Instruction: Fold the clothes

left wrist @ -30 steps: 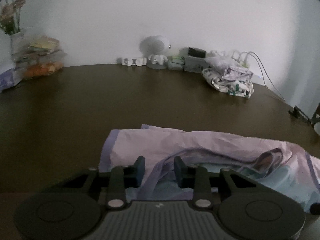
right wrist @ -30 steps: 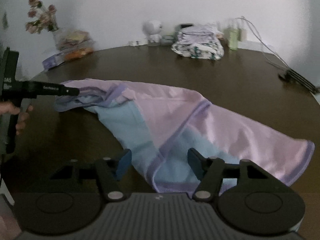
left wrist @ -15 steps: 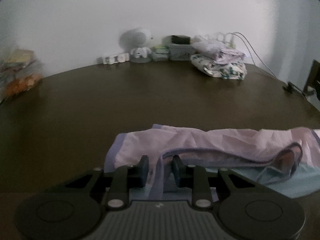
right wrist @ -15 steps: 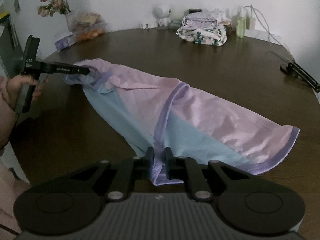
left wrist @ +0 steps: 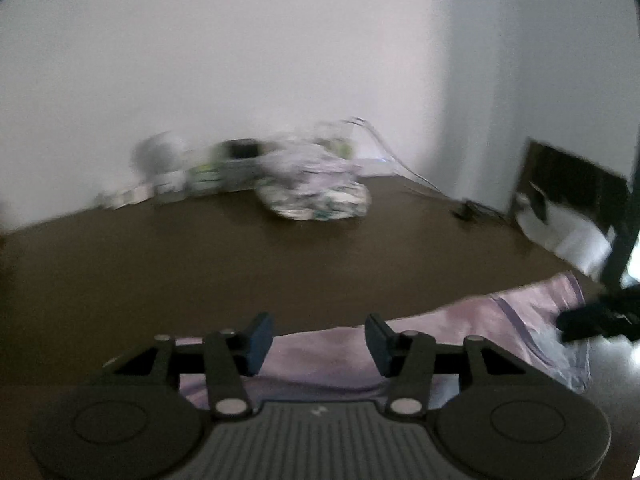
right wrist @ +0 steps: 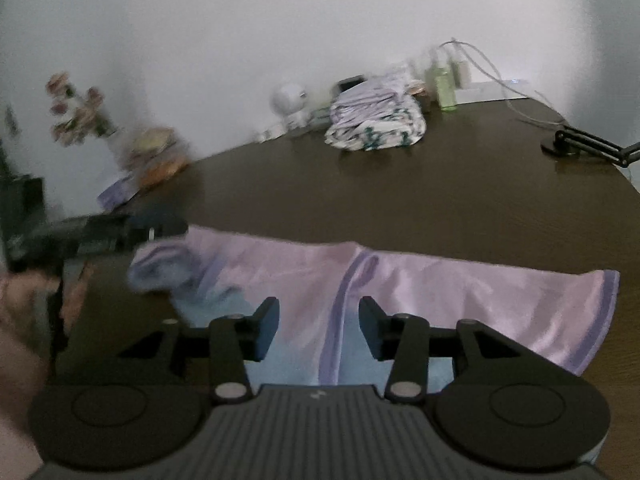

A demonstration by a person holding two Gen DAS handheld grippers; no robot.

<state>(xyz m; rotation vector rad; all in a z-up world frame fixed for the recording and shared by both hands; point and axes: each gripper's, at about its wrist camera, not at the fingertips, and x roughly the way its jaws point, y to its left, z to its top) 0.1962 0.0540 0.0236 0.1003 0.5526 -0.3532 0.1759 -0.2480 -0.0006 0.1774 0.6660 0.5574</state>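
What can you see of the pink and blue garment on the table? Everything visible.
The garment is thin, slightly shiny fabric: pink panels, light blue panels, purple trim. It lies as a long, partly folded band on the dark table, bunched at its left end. The open right gripper and open left gripper are above it, gripping nothing; contact can't be told.

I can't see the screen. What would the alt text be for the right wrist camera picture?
An open two-finger gripper hangs over a pink and blue garment spread on a dark brown table. At the left, a hand holds a second gripper at the garment's far end. A pile of folded clothes sits by the white wall.
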